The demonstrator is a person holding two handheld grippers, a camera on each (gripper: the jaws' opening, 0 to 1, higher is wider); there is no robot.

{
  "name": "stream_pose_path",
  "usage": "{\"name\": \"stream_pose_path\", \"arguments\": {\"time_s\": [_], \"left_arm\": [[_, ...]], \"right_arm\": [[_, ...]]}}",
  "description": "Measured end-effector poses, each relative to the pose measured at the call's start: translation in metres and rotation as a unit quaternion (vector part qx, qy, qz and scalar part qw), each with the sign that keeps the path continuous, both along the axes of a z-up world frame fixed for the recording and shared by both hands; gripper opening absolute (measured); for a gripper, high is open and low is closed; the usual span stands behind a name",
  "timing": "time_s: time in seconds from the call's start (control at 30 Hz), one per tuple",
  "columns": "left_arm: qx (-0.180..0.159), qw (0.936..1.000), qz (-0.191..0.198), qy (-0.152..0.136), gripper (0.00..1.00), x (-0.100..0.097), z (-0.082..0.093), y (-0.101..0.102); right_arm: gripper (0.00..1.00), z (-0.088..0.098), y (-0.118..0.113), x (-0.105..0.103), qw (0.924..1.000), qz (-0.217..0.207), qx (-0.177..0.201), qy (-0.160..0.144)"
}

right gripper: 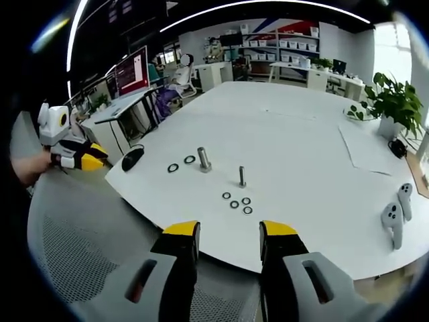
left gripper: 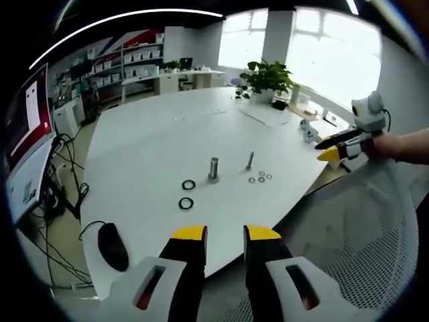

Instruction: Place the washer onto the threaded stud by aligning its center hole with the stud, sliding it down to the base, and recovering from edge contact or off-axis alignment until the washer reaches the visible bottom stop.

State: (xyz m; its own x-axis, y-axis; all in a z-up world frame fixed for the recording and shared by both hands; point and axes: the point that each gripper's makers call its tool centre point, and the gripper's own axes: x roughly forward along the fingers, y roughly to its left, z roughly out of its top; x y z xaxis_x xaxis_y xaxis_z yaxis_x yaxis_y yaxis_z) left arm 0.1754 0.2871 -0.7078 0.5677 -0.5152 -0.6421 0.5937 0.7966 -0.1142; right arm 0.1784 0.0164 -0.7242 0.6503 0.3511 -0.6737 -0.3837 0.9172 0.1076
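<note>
Four small washers (right gripper: 236,199) lie flat at the middle of the frame, just beside the thin stud (right gripper: 242,176) on the white table (right gripper: 301,154); thin, stiff and slippery, I judge, so with my right tongs (right gripper: 228,235) and left tongs (left gripper: 225,233) both empty and apart, I'd pinch one by its rim.

I can read no text, label or number from here. The red-and-white monitor screen (left gripper: 30,114) at the table's edge carries a pale panel, but its content is too small and blurred for me to make out in either gripper view.
</note>
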Motion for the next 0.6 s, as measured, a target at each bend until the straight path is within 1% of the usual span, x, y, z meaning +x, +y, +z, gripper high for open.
{"name": "stream_pose_path", "arguments": {"time_s": [0.6], "left_arm": [[0.003,1.0000,-0.006,0.005,0.19,-0.0014,-0.0023,-0.0012]], "right_arm": [[0.38,-0.0010,-0.0015,0.0000,1.0000,-0.003,-0.001,0.003]]}}
